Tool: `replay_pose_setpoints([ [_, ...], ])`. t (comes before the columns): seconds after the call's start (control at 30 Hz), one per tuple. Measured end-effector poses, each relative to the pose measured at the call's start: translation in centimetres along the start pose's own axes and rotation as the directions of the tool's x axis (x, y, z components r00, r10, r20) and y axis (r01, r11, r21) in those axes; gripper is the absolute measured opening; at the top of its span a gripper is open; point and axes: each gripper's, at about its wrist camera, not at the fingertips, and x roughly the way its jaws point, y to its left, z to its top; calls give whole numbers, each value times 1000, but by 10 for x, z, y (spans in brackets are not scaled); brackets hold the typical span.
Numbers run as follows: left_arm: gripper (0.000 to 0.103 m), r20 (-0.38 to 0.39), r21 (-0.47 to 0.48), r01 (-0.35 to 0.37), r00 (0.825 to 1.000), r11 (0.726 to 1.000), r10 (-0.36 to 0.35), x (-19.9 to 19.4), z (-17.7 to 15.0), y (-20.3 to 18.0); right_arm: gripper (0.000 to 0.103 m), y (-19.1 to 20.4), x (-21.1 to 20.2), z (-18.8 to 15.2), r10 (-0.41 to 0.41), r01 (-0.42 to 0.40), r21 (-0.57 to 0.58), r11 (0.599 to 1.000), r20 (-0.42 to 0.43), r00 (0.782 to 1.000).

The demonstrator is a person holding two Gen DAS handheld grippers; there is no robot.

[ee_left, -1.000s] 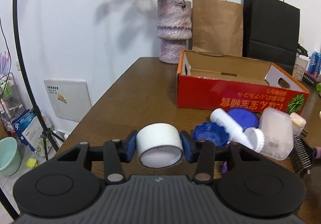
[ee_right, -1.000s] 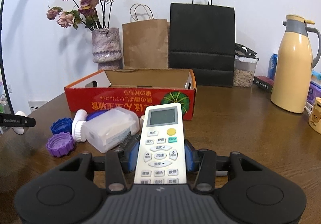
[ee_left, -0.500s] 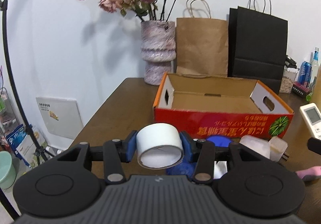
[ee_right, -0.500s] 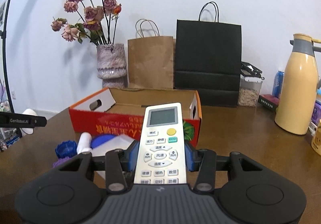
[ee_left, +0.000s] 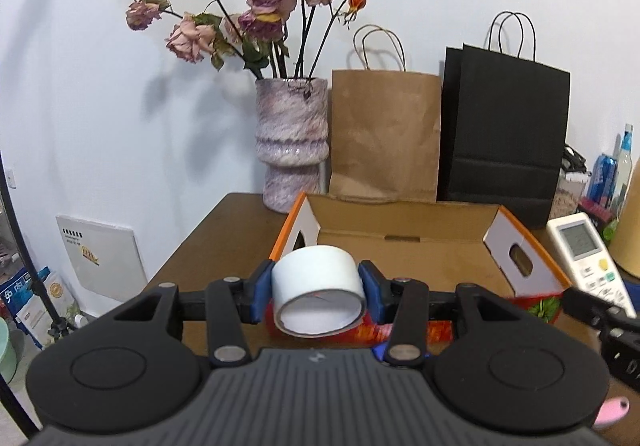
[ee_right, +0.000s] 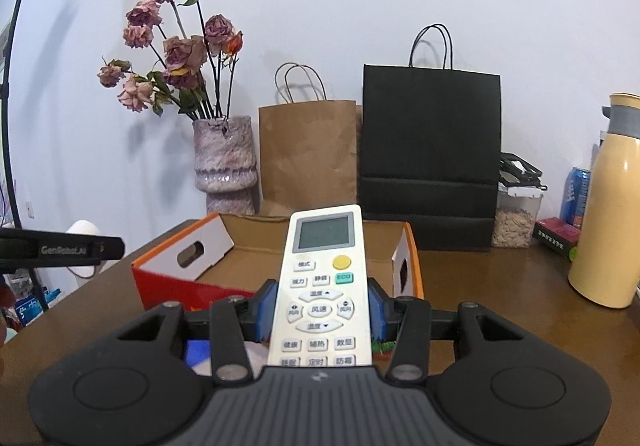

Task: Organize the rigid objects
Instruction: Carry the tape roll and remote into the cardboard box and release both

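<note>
Left wrist view, left to right: black stand pole (ee_left: 16, 206) at the far left edge, white panel (ee_left: 100, 258) low on the wall, then the wooden table (ee_left: 224, 238). On its back edge a mottled purple vase (ee_left: 292, 150) with dried roses (ee_left: 260, 2), a brown paper bag (ee_left: 384, 138) just beside it, and a black paper bag (ee_left: 504, 134) next.

The left gripper (ee_left: 319, 288) has its blue pads clamped on both sides of a white tape roll (ee_left: 316, 286) (jaws partly closed, roll lying on its side, hollow core facing the camera). The roll hangs in the air in front of the near left corner of the open red-orange cardboard box (ee_left: 400, 246); box interior looks bare brown cardboard. Far right of this view: the white remote (ee_left: 580, 250) carried by the other gripper, and a pink object (ee_left: 612, 408) at the bottom right corner, too blurred to tell what it is.

Right wrist view, left to right: a black finger of the left gripper juts in at the left edge. Same vase, bags and box behind. The right gripper (ee_right: 322, 310) pinches the remote (ee_right: 320, 286) across its width at the button section, jaws partly closed, screen end pointing away and up over the box (ee_right: 184, 266). Further right: clear container (ee_right: 518, 214) of grain, blue can (ee_right: 574, 194), and a cream thermos jug (ee_right: 608, 206) standing upright on the table (ee_right: 500, 286).
</note>
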Motion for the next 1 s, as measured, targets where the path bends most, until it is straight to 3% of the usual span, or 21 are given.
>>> replay_pose_setpoints([
  [0.47,47,-1,-46,-37,999,998,37,58,27,-10,45,-1,62,35,-9,8,17,1000,41,999],
  [1.0,47,-81,-25,-75,994,997,73,134,37,-21,45,-16,139,51,-36,36,5,999,-77,996],
])
